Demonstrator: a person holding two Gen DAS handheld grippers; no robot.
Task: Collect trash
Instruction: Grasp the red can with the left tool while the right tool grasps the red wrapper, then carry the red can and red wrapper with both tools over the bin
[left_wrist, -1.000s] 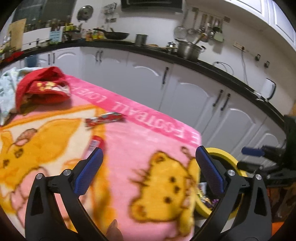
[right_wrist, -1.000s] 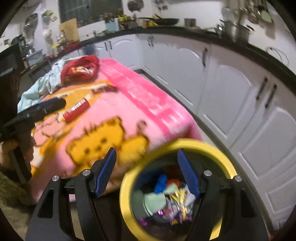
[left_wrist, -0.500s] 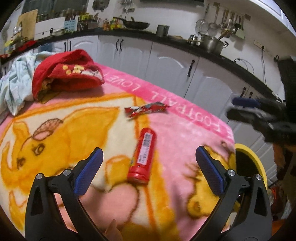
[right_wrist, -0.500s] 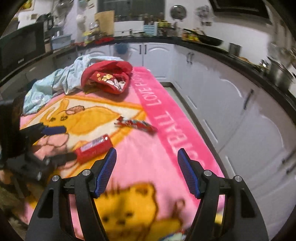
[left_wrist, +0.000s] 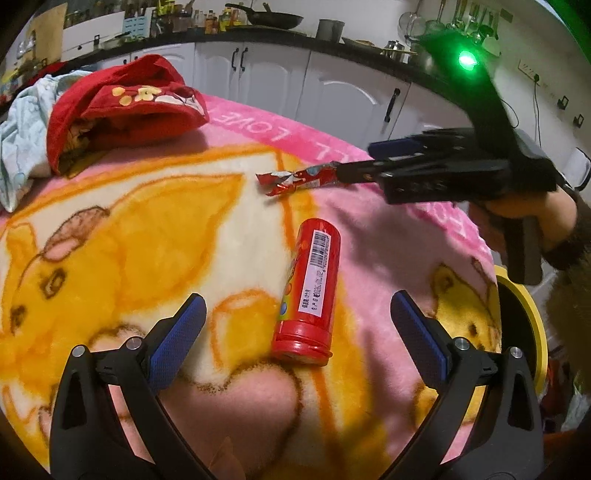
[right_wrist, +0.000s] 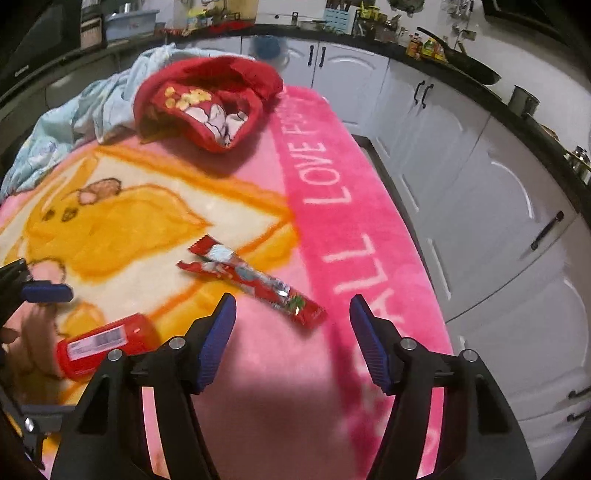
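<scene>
From the left wrist view, the left tongs (left_wrist: 295, 325) are hanging spread wide and empty above the pink and yellow cartoon-print fleece blanket (left_wrist: 110, 229), with the red cylindrical plastic candy tube (left_wrist: 310, 288) lying on its side between and just ahead of the blue pads; the torn red foil snack wrapper (left_wrist: 299, 179) is lying farther off, where the right tongs (left_wrist: 373, 158) are reaching toward its end, too blurred here to tell how they are set. A yellow-rimmed round trash bin (left_wrist: 528, 332) is showing off the blanket's right edge. From the right wrist view, the right tongs (right_wrist: 291, 332) are plainly spread and empty, the wrapper (right_wrist: 251, 280) lying just ahead between them and the tube (right_wrist: 103, 343) sitting at lower left; the bin is not appearing here. A crumpled red fabric pouch (right_wrist: 207, 99) is resting at the far end. The risks, as I judge them: the round tube rolling aside if pinched off-centre, and the flat wrapper slipping, or fleece being caught with it.
</scene>
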